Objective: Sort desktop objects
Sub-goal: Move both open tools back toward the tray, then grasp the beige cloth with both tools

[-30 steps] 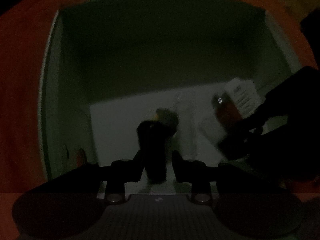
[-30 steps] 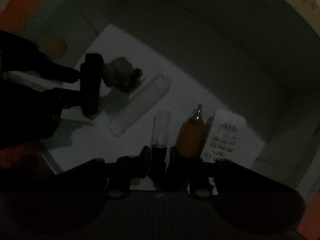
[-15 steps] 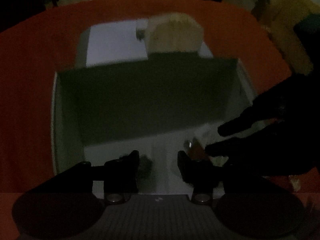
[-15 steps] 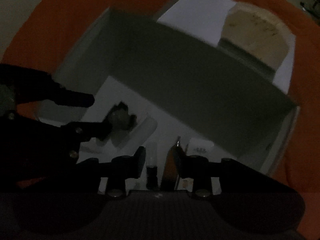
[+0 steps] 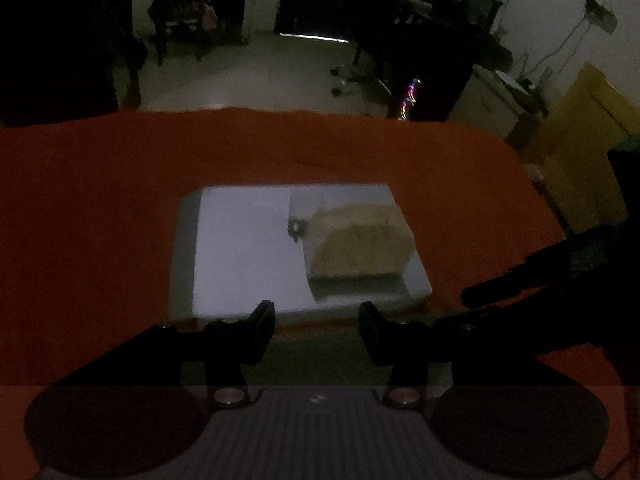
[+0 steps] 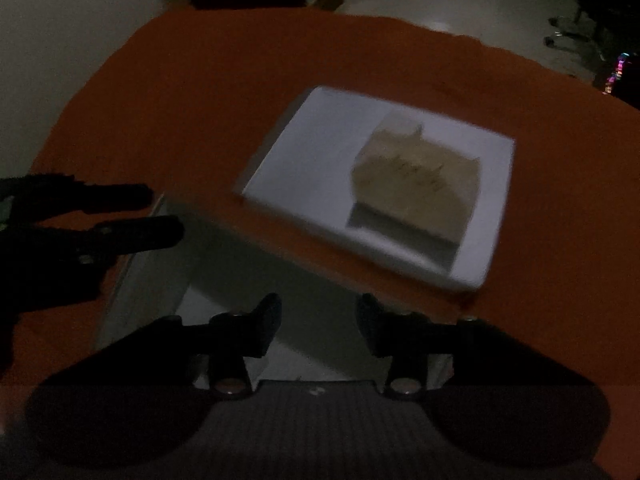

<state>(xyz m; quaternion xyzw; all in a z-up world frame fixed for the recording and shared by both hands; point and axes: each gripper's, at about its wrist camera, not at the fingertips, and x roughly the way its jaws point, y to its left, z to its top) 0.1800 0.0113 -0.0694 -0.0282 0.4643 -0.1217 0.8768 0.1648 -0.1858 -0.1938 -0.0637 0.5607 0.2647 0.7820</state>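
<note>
The scene is dim. My left gripper [image 5: 316,334] is open and empty, raised above the near white storage box, whose far wall [image 5: 320,354] shows between the fingers. My right gripper [image 6: 318,330] is open and empty too, above the same box [image 6: 224,276]. The box's contents are hidden from both views. The right gripper's fingers [image 5: 508,290] show at the right of the left wrist view; the left gripper's fingers [image 6: 132,232] show at the left of the right wrist view. Beyond the box lies a flat white lid [image 5: 244,252] with a tan object [image 5: 360,240] on it.
An orange cloth [image 5: 100,208] covers the table. The lid [image 6: 320,160] and tan object [image 6: 416,176] also show in the right wrist view. Behind the table are chairs [image 5: 180,4], dark furniture [image 5: 432,52] and a yellow cabinet [image 5: 584,140].
Both grippers let go of the dark objects they held inside the box, opened, and rose up out of it. The view now looks over the box's far wall.
</note>
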